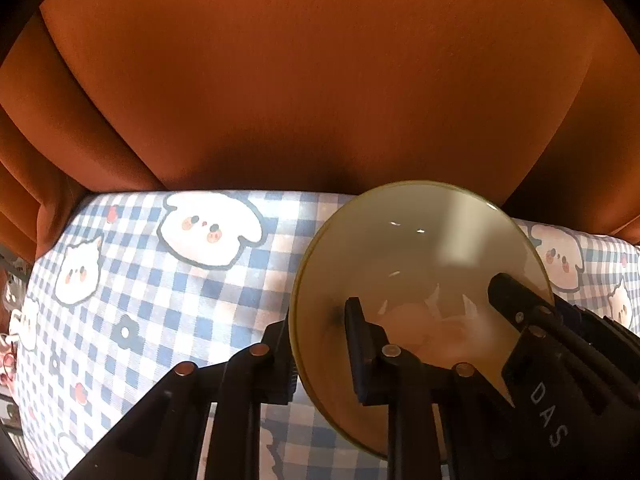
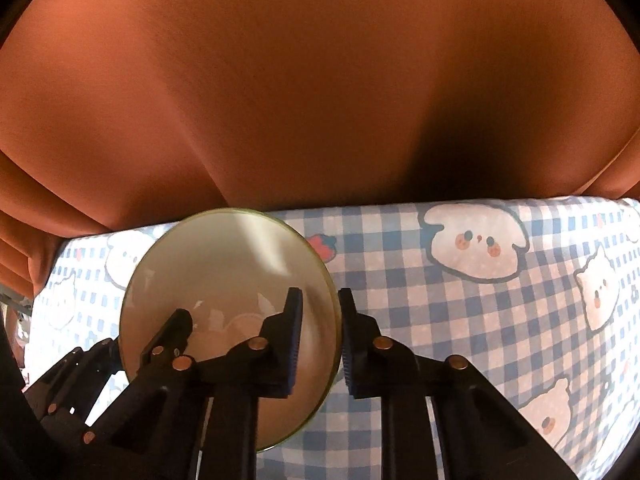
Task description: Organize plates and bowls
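Note:
A pale cream bowl (image 1: pixel 420 248) (image 2: pixel 224 256) with a yellowish rim rests on a blue-and-white checked tablecloth (image 1: pixel 160 300) (image 2: pixel 460 320). My left gripper (image 1: pixel 316 320) is shut on the bowl's left rim, one finger inside and one outside. My right gripper (image 2: pixel 320 296) is shut on the opposite, right rim in the same way. Each wrist view also shows the other gripper across the bowl: the right gripper (image 1: pixel 536 300) at the far right, the left gripper (image 2: pixel 136 332) at the lower left. The bowl looks empty, with only reflections inside.
The cloth carries cartoon animal faces and small red fruit. An orange curtain (image 1: pixel 320 80) (image 2: pixel 320 100) hangs in folds right behind the table's far edge. Some blurred clutter (image 1: pixel 8 320) shows past the table's left edge.

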Demonstrator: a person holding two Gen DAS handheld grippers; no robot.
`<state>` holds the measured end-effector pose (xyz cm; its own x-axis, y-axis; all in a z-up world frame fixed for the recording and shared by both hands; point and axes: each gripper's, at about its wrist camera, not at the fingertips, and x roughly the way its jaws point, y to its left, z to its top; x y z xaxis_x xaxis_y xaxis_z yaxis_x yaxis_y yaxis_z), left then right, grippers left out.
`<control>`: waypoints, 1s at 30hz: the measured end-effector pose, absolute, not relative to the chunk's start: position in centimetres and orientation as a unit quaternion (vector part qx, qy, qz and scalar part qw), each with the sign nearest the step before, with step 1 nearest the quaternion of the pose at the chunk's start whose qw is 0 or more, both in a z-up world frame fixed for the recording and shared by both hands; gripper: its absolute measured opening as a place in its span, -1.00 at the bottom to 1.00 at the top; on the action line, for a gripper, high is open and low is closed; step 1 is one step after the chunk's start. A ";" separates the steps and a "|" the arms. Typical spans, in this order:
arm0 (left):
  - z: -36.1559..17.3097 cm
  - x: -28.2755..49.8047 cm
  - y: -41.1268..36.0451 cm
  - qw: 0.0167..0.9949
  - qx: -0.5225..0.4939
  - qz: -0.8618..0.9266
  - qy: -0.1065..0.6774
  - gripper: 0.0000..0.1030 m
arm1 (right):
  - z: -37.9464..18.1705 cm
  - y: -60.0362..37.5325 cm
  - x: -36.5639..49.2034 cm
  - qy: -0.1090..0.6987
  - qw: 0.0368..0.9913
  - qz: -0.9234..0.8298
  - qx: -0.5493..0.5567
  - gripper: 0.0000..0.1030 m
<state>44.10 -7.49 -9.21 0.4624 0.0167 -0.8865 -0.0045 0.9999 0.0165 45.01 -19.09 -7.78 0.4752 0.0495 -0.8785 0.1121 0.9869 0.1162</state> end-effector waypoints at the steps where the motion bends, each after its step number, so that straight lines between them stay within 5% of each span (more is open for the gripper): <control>1: -9.2 44.1 -7.5 0.854 0.005 0.007 0.520 -0.66 | -7.9 -19.1 45.0 0.511 0.856 -0.018 0.078 -0.64; 30: -4.6 37.6 -6.5 0.857 0.013 -0.014 0.515 -0.66 | -3.0 -18.5 38.1 0.521 0.851 -0.033 0.064 -0.69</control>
